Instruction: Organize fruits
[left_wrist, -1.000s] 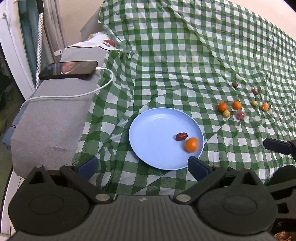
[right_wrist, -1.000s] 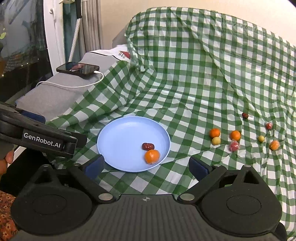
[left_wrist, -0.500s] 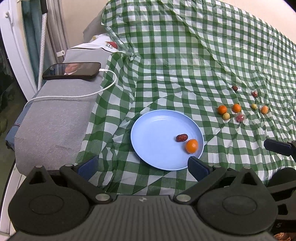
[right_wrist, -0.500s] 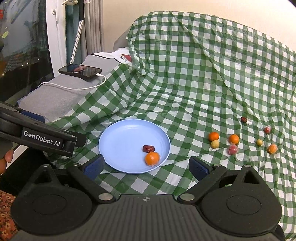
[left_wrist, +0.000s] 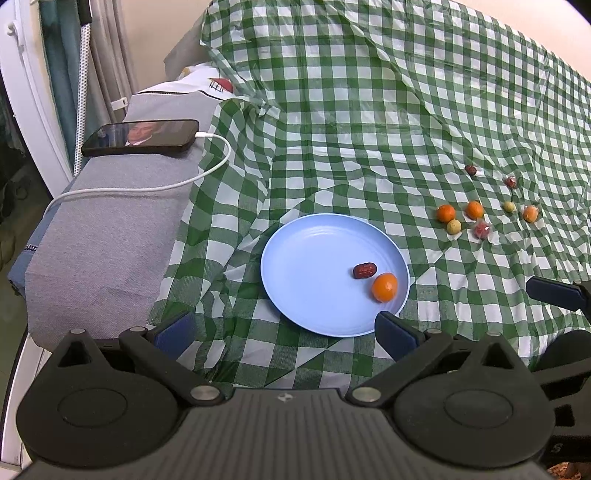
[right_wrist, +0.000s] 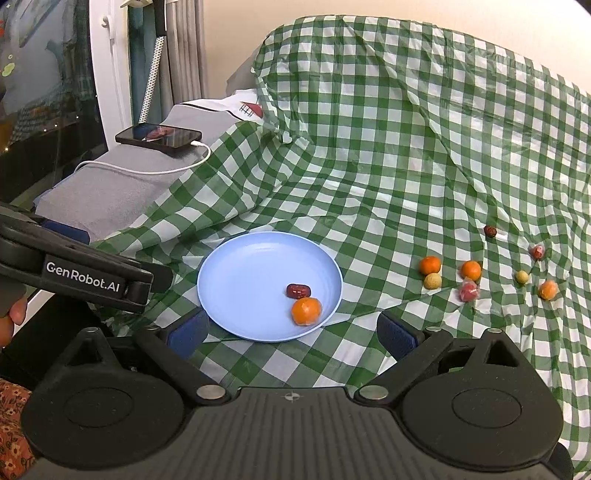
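From the left wrist, the left tongs (left_wrist: 284, 328) hang apart and empty over the near edge of the green checked cloth (left_wrist: 369, 129), with the blue plate (left_wrist: 295, 258) just ahead between the pads. On the plate lie 2 fruits: a dark red date (left_wrist: 365, 270) and an orange (left_wrist: 384, 287), close together near the right rim. 8 more small fruits sit loose on the cloth well to the right of the plate, among them 2 oranges (left_wrist: 446, 213) side by side with a yellow ball (left_wrist: 454, 226) just below them. A phone (left_wrist: 140, 137) on its cable rests on a grey cushion at the left, apart from the work.

From the right wrist, the right tongs (right_wrist: 291, 332) are also spread and hold nothing, low over the cloth with the plate's (right_wrist: 240, 266) near rim between the pads. The left tongs' body (right_wrist: 81, 277) juts in from the left. The loose group lies to the right, the nearest orange (right_wrist: 430, 265) touching a yellow ball (right_wrist: 432, 281).

The step in hand seems to be the gap between 2 loads: both tongs are free, and the gathering is only begun. The next move likely calls for the right tongs to swing right and forward to the nearest orange, straddle it clear of the yellow ball, and pinch gently, since round fruit on slack cloth may roll.
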